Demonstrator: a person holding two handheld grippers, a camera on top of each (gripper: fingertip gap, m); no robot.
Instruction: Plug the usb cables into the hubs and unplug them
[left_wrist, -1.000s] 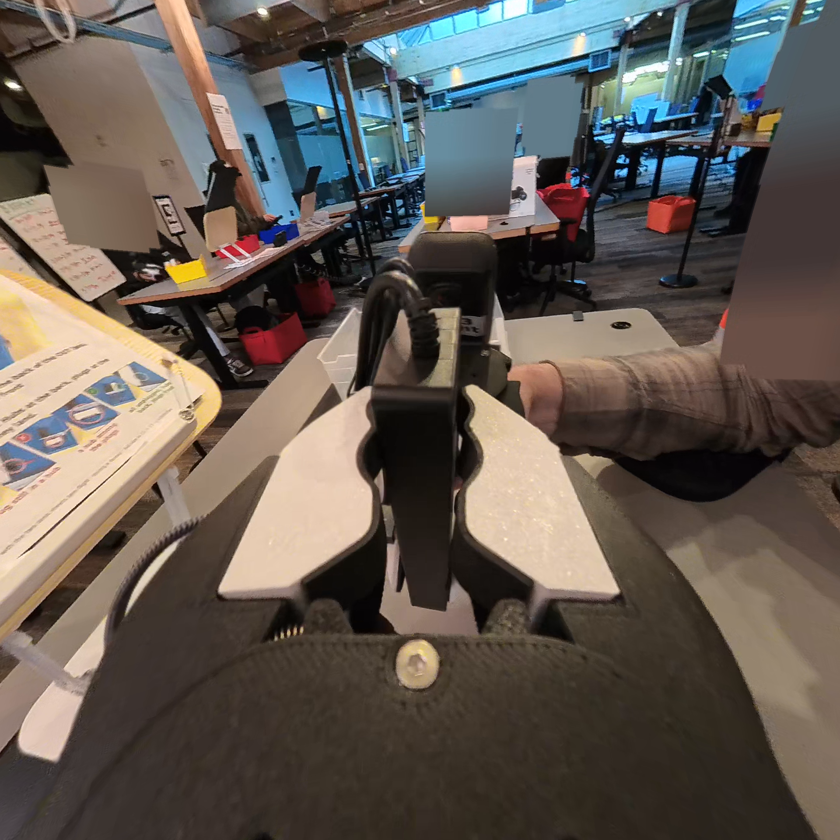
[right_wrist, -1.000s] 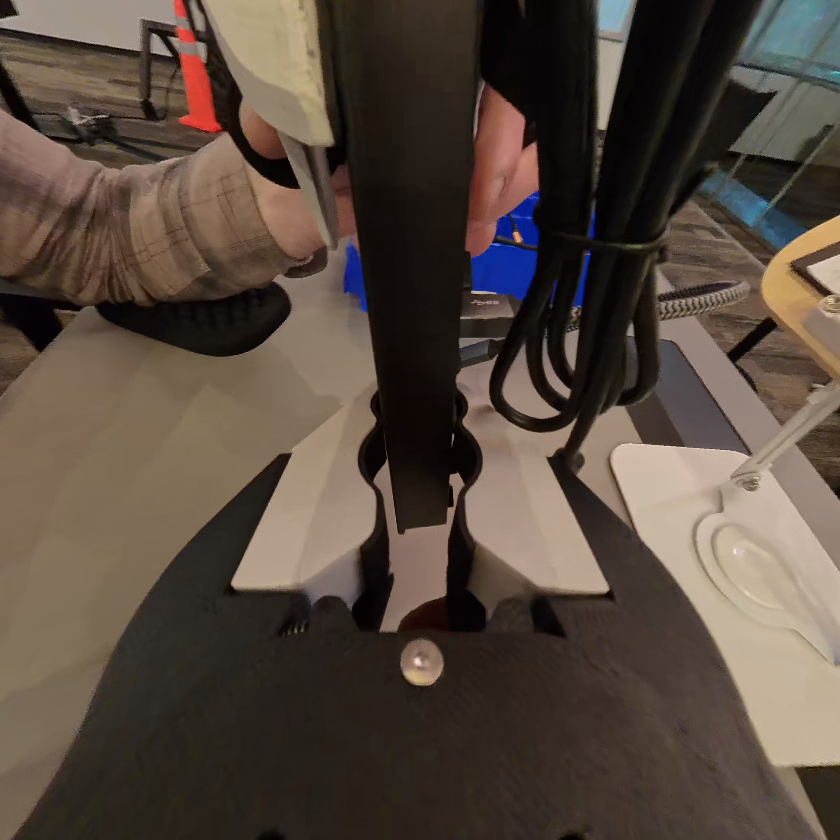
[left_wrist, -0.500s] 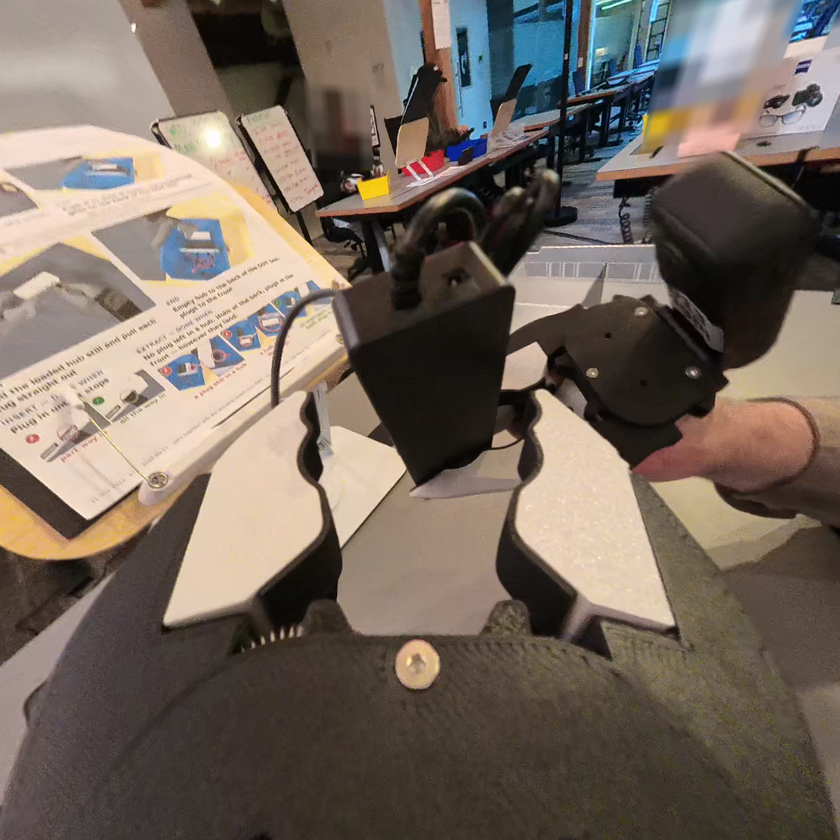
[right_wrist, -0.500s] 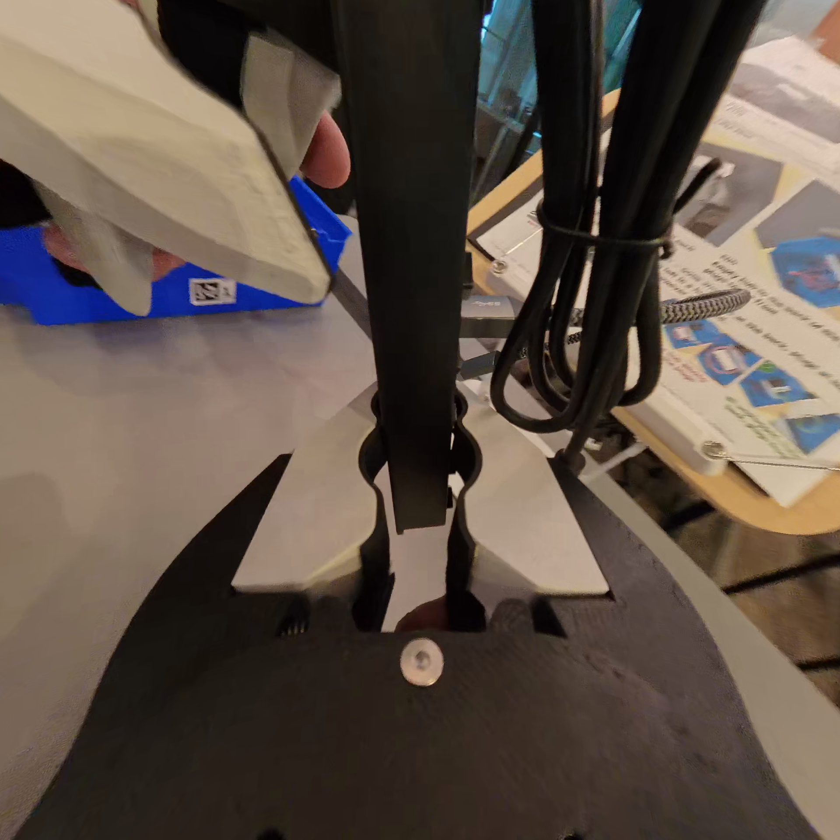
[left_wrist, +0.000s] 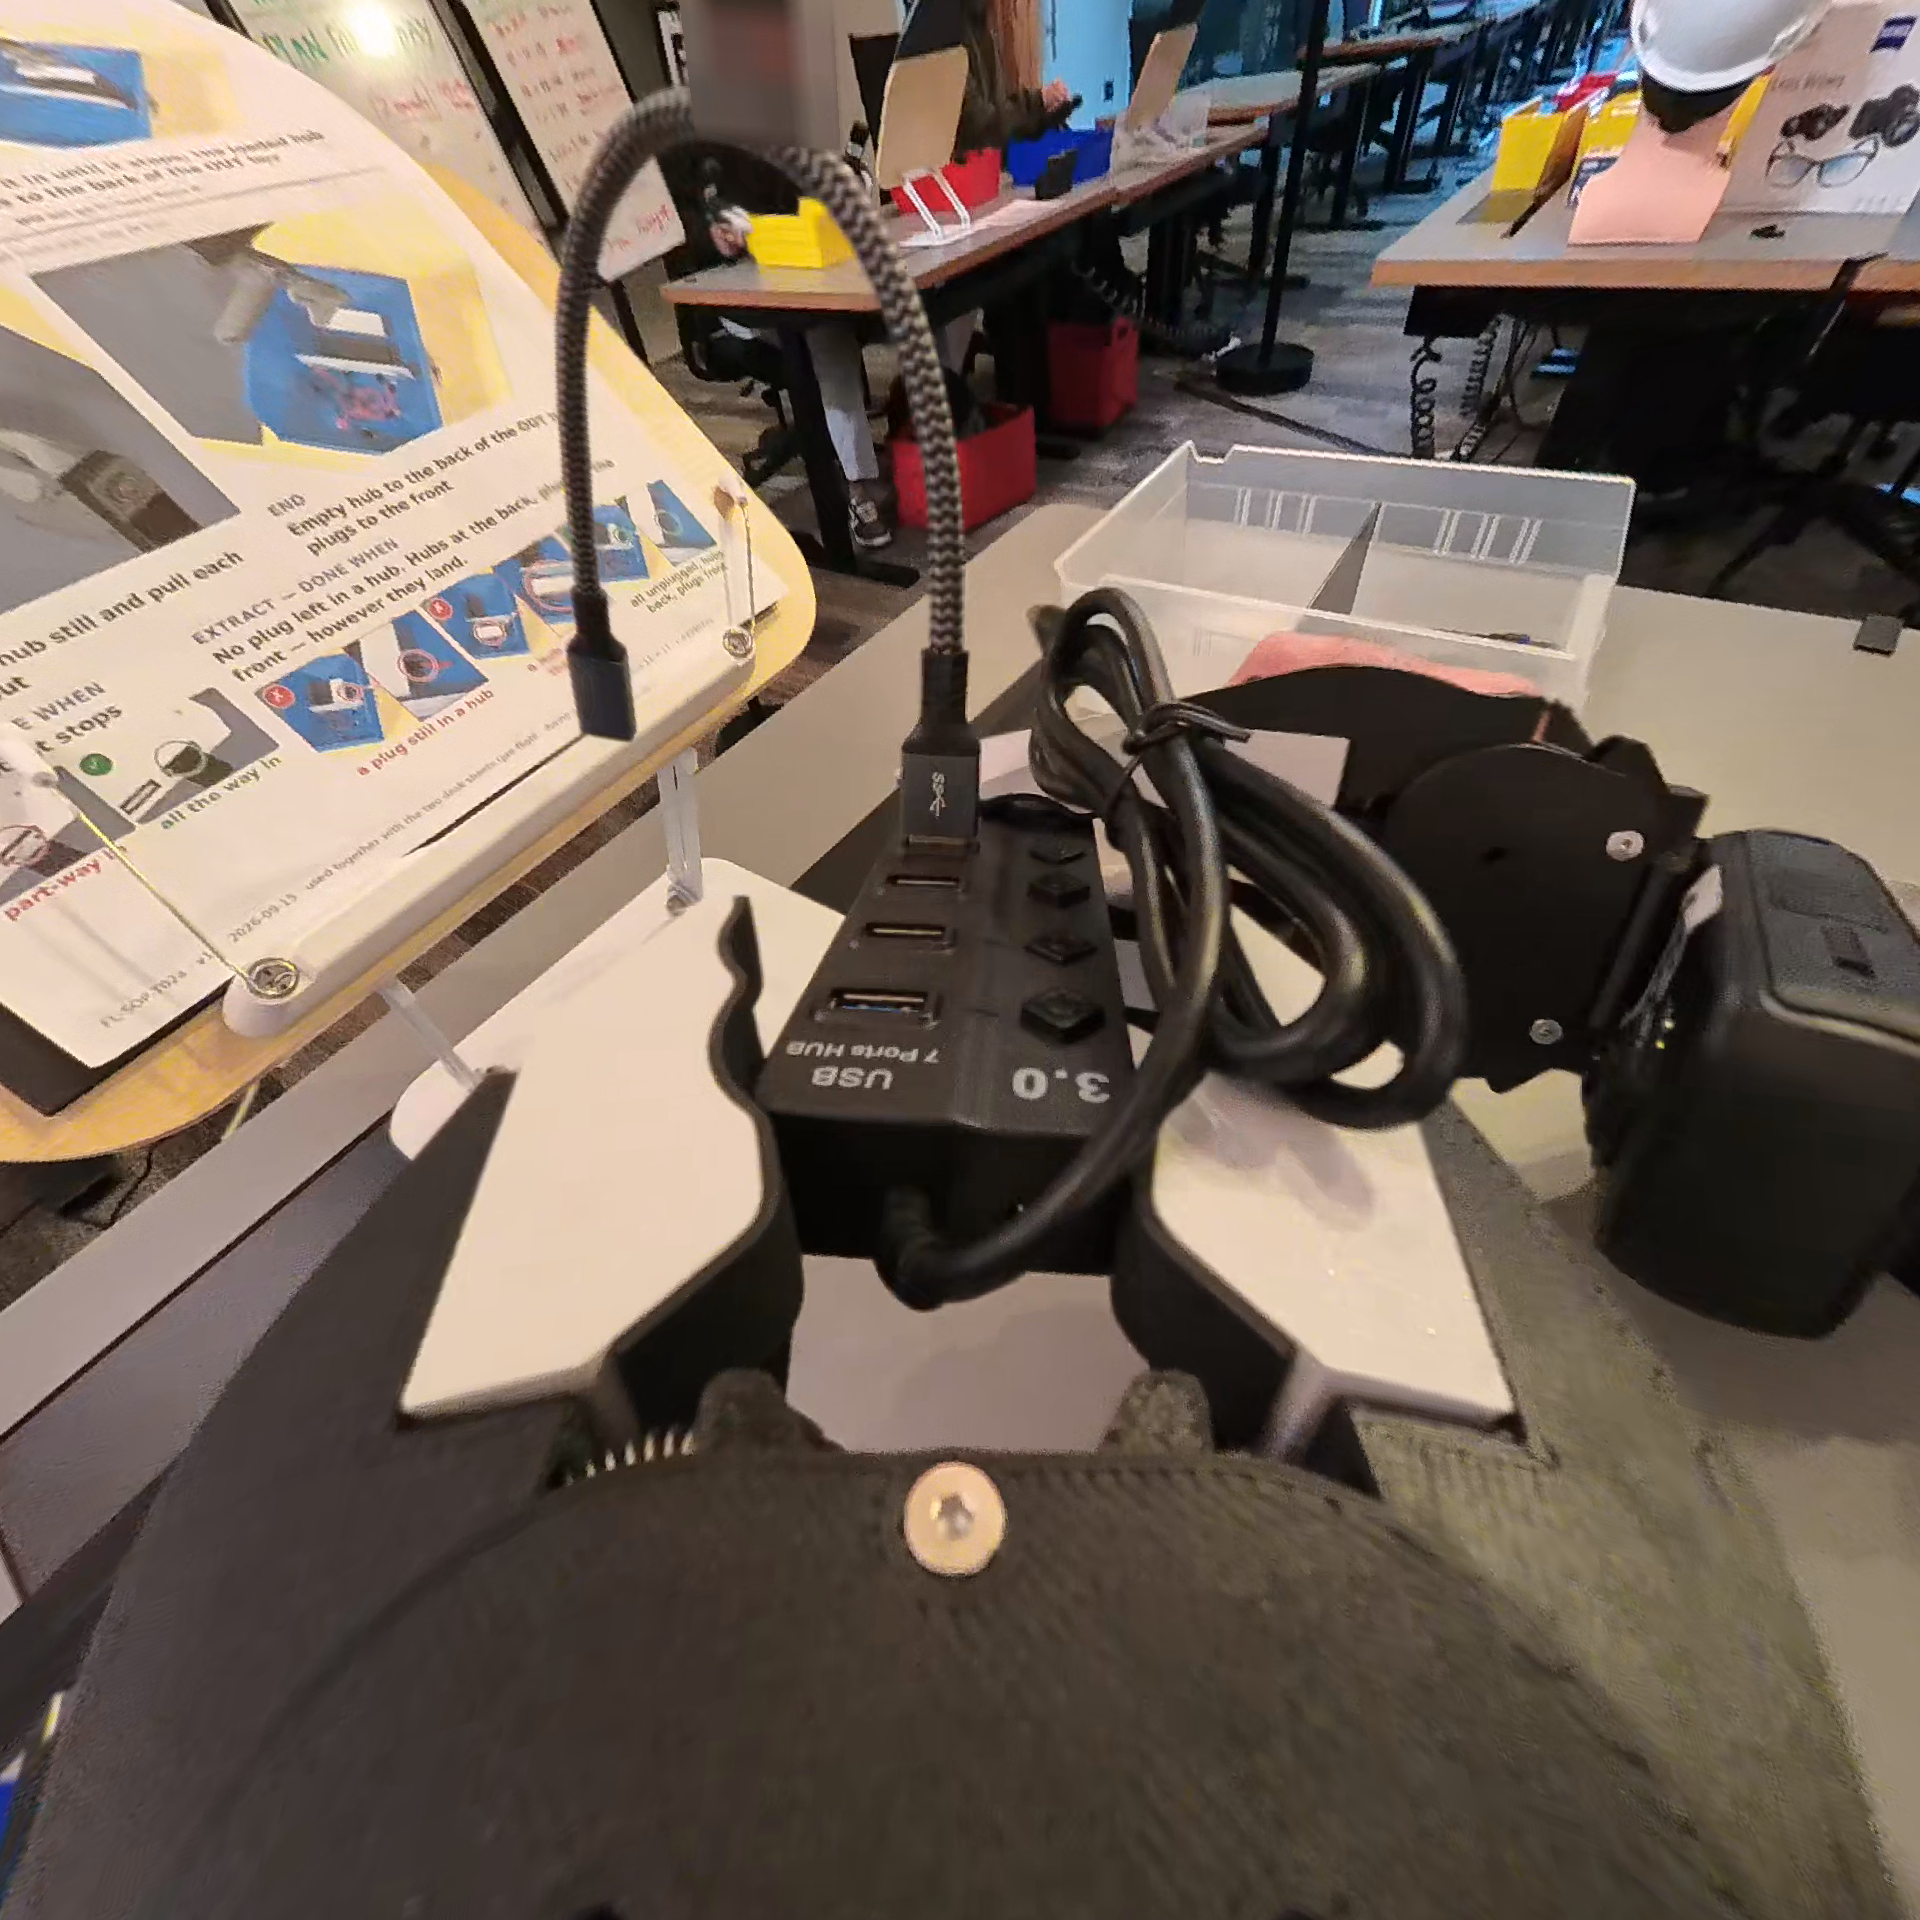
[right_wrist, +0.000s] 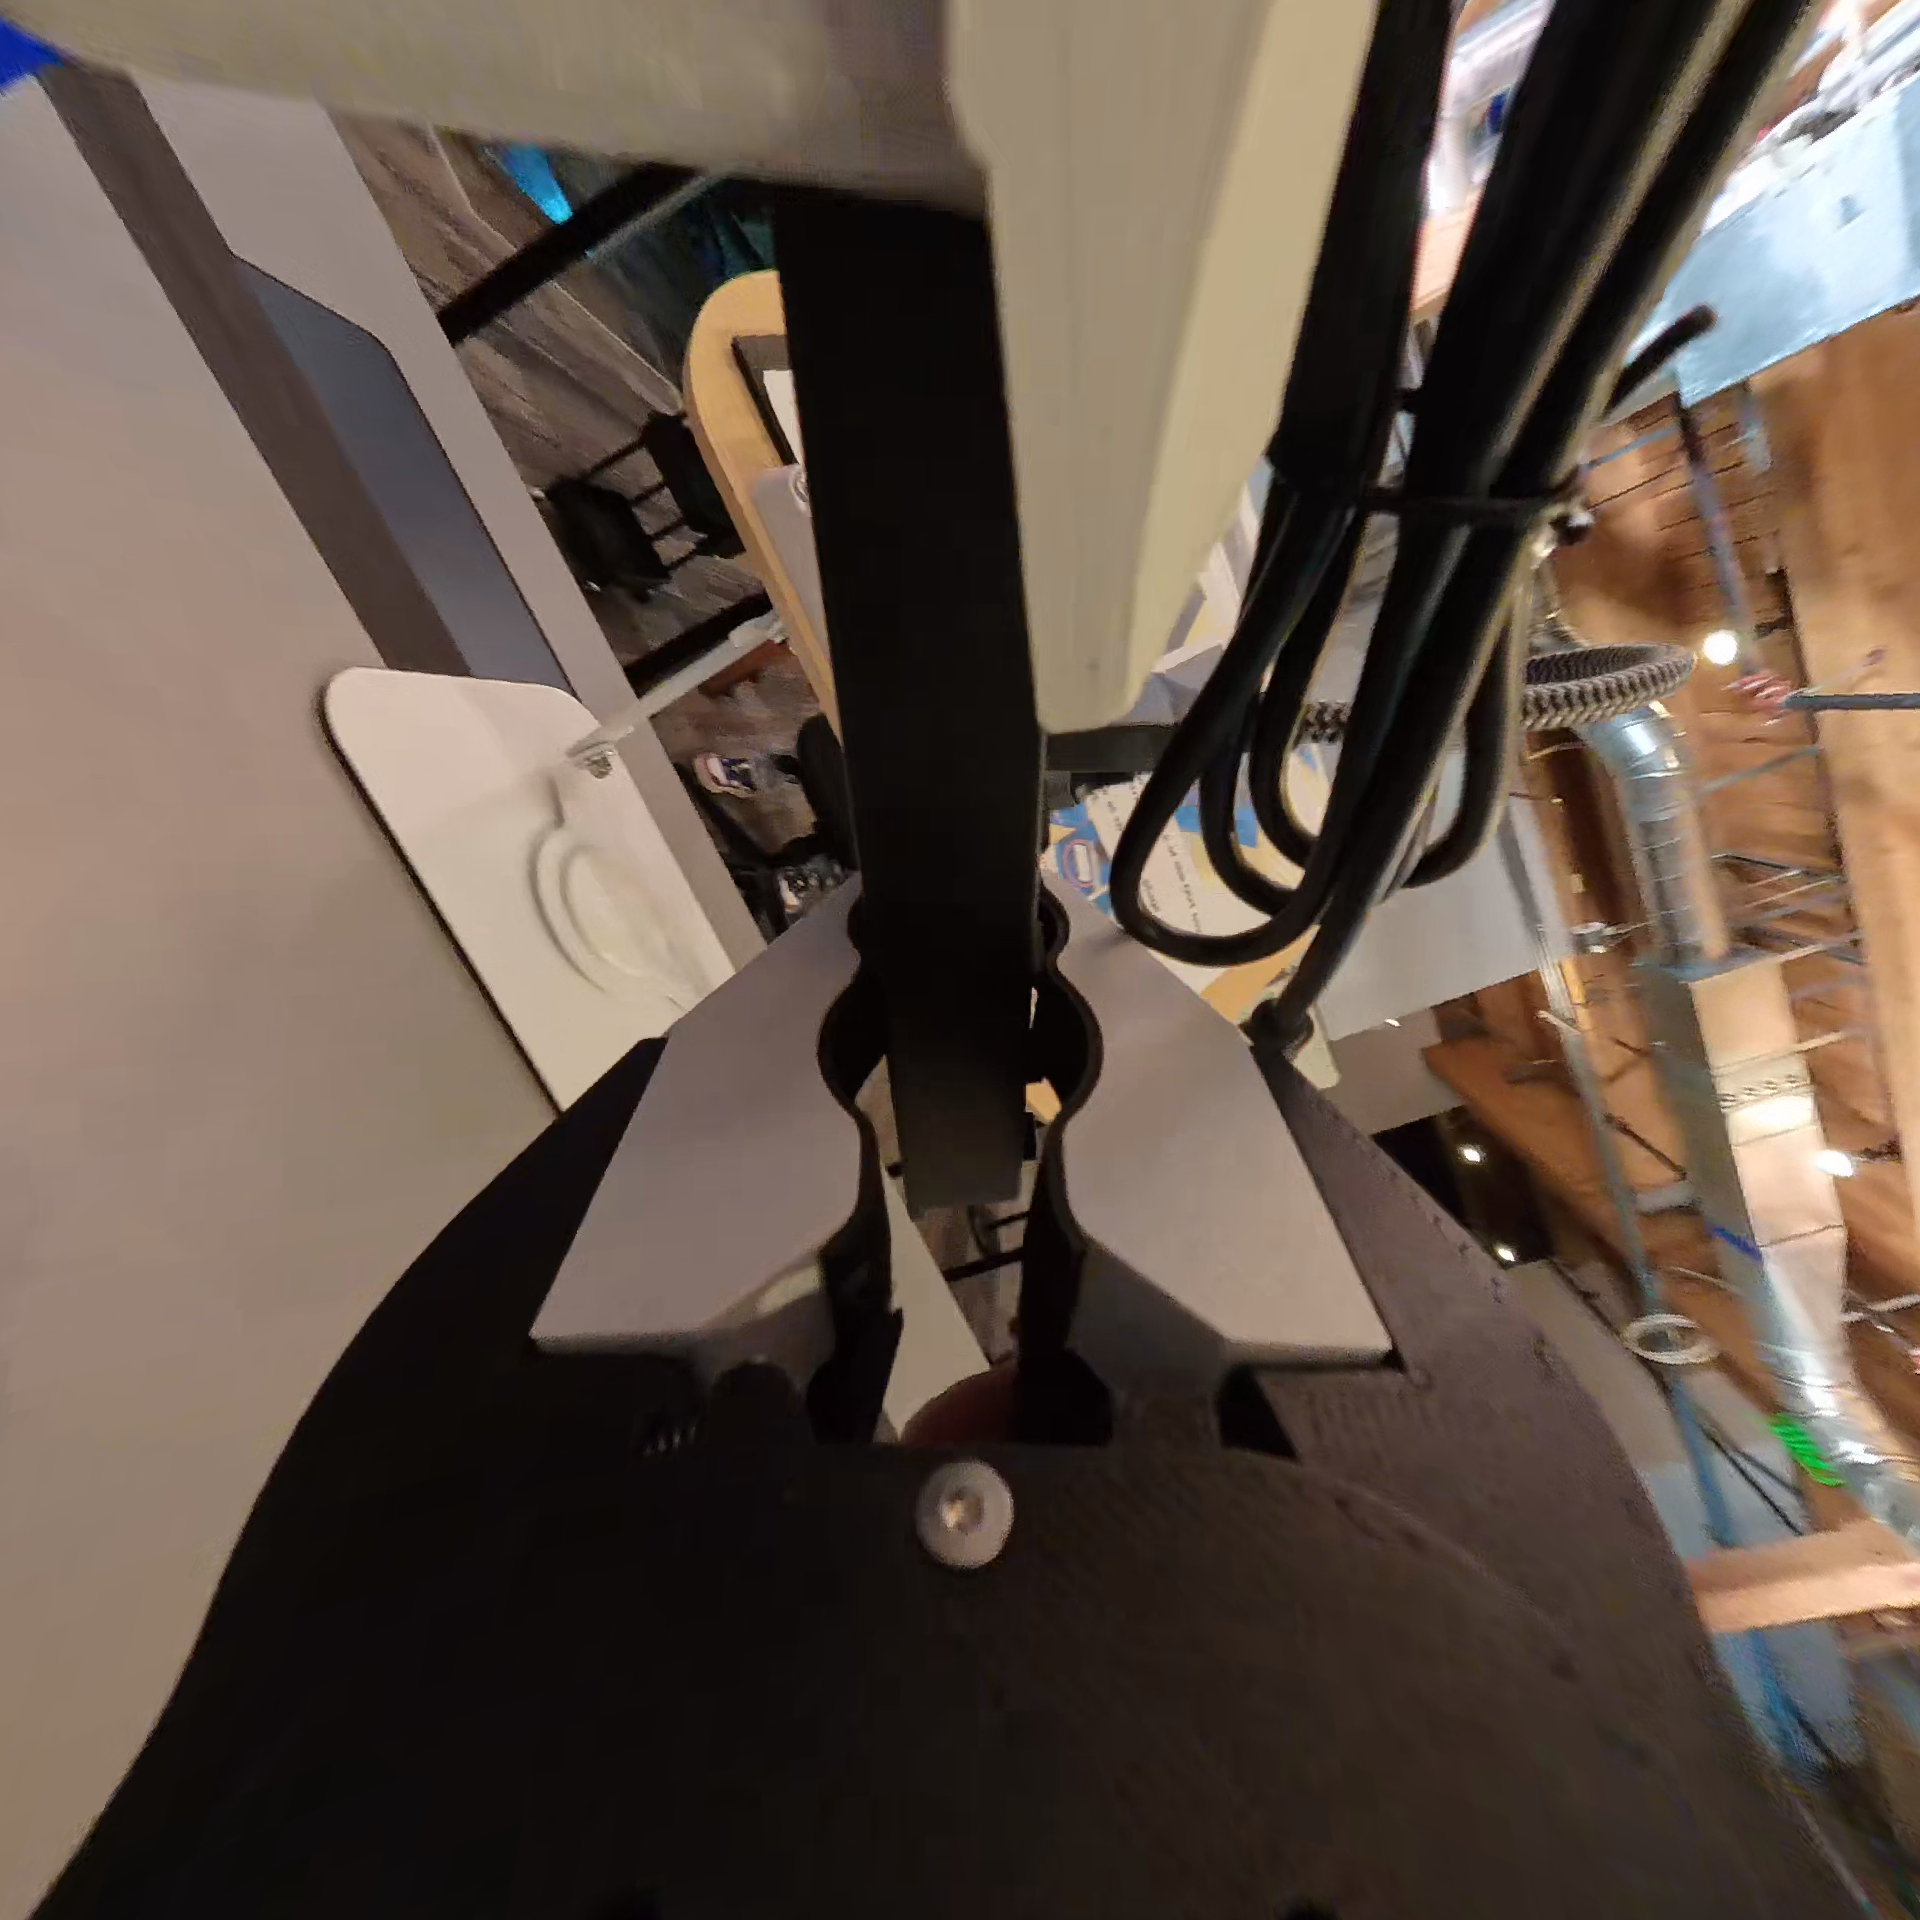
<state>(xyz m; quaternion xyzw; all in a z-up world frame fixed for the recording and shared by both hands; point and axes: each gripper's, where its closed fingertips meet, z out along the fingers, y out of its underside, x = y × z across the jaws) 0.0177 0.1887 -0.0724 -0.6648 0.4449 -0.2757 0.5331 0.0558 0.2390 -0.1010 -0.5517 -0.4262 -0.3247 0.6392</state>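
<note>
1. Hub (left_wrist: 940, 1049) — a black strip with a row of ports and a row of buttons — lies lengthwise between the fingers of the left gripper (left_wrist: 961, 1174), above the grey worktop (left_wrist: 1714, 707).
2. One braided cable (left_wrist: 925, 343) has its plug (left_wrist: 940, 795) seated in the port at the far end of the hub; its other end (left_wrist: 601, 686) hangs free in front of the instruction board (left_wrist: 343, 582) to the hub's left.
3. The hub's own black cord (left_wrist: 1226, 904) is tied in a bundle and drapes over its right side.
4. The left gripper is spread, its fingers either side of the hub's near end; I cannot tell whether they touch it.
5. The right gripper (right_wrist: 961, 1049) is pressed together on the hub's end, pinching it edge-on; the left view shows it on the far right side of the hub.
6. A clear bin (left_wrist: 1403, 520) sits beyond the hub on the worktop.
7. Risks, as I judge them: 
   - If the left gripper closes low on the near end, it may trap the cord where it leaves the hub.
   - The loose bundle could snag either gripper — or block the reach to the plug.
   - Pulling the plug at an angle might twist the hub out of the right gripper's narrow hold.
</note>
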